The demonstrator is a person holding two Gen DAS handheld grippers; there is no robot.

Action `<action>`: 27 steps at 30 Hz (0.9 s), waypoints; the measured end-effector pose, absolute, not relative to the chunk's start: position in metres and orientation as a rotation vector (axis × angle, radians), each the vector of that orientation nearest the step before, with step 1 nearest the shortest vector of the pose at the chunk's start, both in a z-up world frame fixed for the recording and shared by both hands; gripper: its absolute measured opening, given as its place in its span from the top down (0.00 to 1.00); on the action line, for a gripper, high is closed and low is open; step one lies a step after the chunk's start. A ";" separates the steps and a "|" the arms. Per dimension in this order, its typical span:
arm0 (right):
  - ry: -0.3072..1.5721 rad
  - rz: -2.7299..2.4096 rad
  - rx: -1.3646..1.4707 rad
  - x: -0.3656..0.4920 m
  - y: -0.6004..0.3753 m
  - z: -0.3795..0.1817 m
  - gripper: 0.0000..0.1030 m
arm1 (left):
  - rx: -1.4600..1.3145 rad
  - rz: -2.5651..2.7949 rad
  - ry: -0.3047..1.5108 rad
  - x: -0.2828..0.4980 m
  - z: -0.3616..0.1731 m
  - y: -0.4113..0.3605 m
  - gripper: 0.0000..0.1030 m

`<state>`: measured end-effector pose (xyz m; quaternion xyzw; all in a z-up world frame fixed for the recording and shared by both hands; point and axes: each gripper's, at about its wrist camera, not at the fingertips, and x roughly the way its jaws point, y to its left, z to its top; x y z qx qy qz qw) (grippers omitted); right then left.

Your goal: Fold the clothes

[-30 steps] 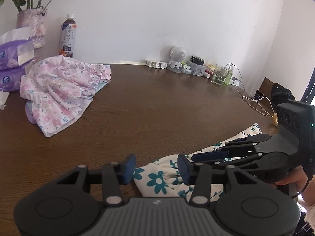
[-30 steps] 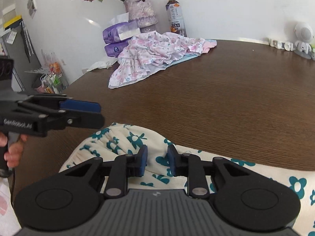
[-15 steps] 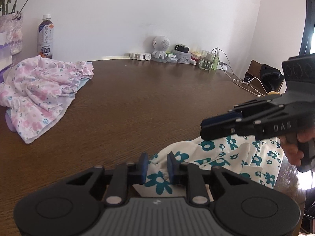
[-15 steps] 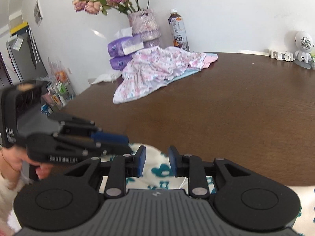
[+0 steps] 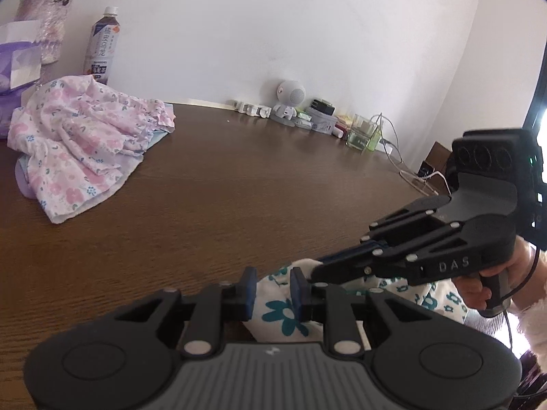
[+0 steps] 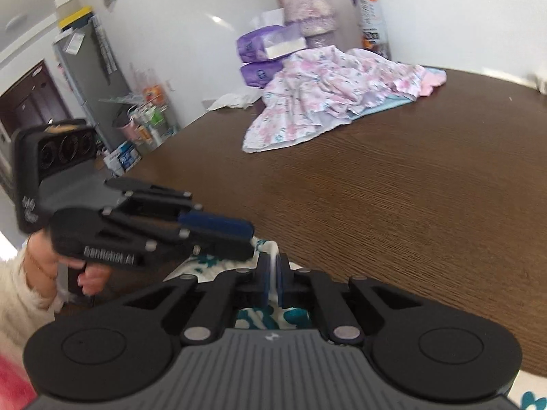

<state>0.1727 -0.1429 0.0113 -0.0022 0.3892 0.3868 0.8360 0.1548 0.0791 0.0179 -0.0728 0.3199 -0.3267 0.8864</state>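
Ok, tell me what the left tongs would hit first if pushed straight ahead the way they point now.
The teal-flowered cloth, which already lies between the open left tongs. Past it looks like bare brown table toward the wall, though depth is hard to judge. The right tongs sit just right of that line.

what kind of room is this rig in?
Likely a lived-in home dining or living area: round wooden table, vase of flowers, tissue packs, fridge with notes.
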 end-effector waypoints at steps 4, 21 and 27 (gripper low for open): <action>0.846 0.816 -0.097 0.169 -0.137 0.006 0.97 | -0.228 -0.653 0.640 0.160 0.022 0.087 0.81; 0.738 0.635 -0.018 0.147 -0.176 0.018 0.68 | 0.020 -0.628 0.660 0.148 0.008 0.054 0.82; 0.759 0.622 -0.031 0.145 -0.176 0.008 0.91 | 0.024 -0.613 0.654 0.145 0.010 0.054 0.82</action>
